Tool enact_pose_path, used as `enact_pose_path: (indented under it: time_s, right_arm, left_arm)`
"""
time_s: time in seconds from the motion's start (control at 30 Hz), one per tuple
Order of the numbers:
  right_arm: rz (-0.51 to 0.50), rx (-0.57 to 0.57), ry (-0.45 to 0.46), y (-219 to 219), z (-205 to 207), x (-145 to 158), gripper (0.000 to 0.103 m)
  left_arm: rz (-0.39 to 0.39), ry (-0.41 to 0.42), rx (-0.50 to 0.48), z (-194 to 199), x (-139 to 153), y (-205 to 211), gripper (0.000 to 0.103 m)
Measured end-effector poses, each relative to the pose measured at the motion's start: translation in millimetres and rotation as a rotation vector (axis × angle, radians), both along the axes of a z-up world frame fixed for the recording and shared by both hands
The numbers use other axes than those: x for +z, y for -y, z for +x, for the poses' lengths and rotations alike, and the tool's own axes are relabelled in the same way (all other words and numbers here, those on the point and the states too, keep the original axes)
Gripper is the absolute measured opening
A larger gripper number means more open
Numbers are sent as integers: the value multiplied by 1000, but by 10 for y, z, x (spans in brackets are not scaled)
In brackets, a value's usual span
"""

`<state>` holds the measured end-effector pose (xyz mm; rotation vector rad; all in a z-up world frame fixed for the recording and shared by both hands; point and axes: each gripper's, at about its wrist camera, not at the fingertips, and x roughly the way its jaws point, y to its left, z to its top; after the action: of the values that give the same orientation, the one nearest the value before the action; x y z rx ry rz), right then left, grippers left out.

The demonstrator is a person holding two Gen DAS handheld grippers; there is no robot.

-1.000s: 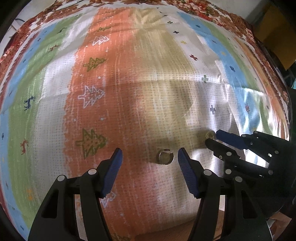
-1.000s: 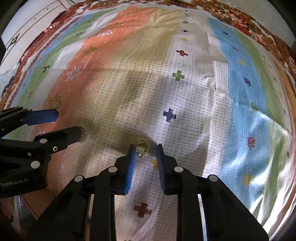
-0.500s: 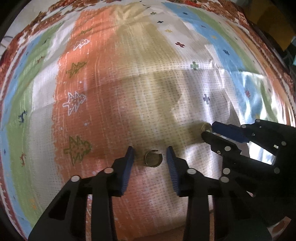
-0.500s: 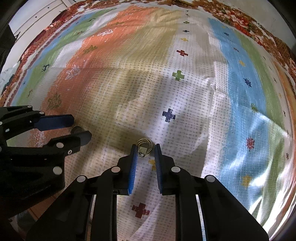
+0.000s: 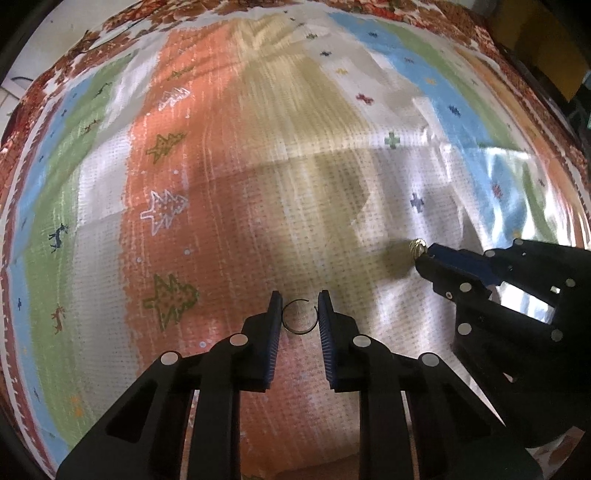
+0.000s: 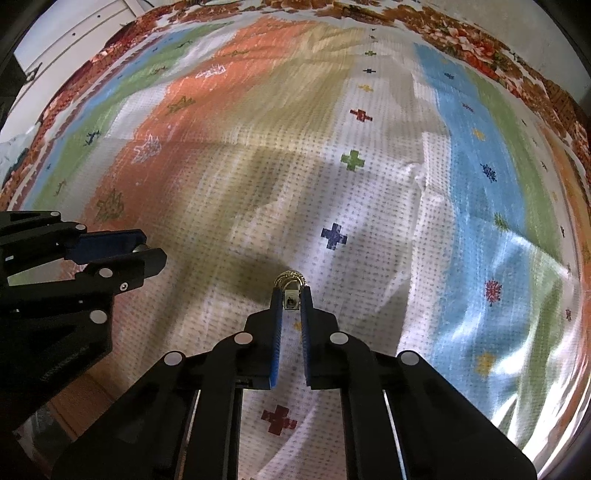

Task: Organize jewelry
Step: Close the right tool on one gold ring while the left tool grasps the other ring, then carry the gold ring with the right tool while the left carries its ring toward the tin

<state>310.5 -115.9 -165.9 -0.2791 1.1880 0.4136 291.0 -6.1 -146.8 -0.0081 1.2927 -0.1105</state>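
Two black plastic grippers with ribbed blue pads work over a bed-like surface. Nearest in the left wrist view, the left gripper (image 5: pixel 299 314) has its jaws closed in on a thin open ring (image 5: pixel 300 316), a fine dark wire loop with a small gap at its upper right; both pads touch its sides. In the right wrist view, the right gripper (image 6: pixel 291 301) has its jaws narrowed around a gold ring (image 6: pixel 291 280), a textured, twisted-looking band with a small pale square setting sitting between the pads. The same ring shows at that gripper's tip in the left wrist view (image 5: pixel 418 245).

Beneath both lies a woven cloth (image 6: pixel 369 206), dotted in texture and creased, striped in orange, tan, white, blue and green, with small crosses, tree shapes and deer figures. A red floral border (image 6: pixel 461 37) edges it farther back. Beyond, at upper left, stands white panelled furniture (image 6: pixel 74 29).
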Motion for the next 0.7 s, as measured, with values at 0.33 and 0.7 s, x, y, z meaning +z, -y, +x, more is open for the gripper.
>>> enact_pose_path:
  time_s: [0.33,0.7]
  right_arm:
    - [43,-1,24,5,-69,178,10]
    - [64,19,73,-38,-383,394,10]
  left_arm:
    - [-30,40,31,-149,185,-129,19]
    - [-58,114,90,-377,501,-358,19]
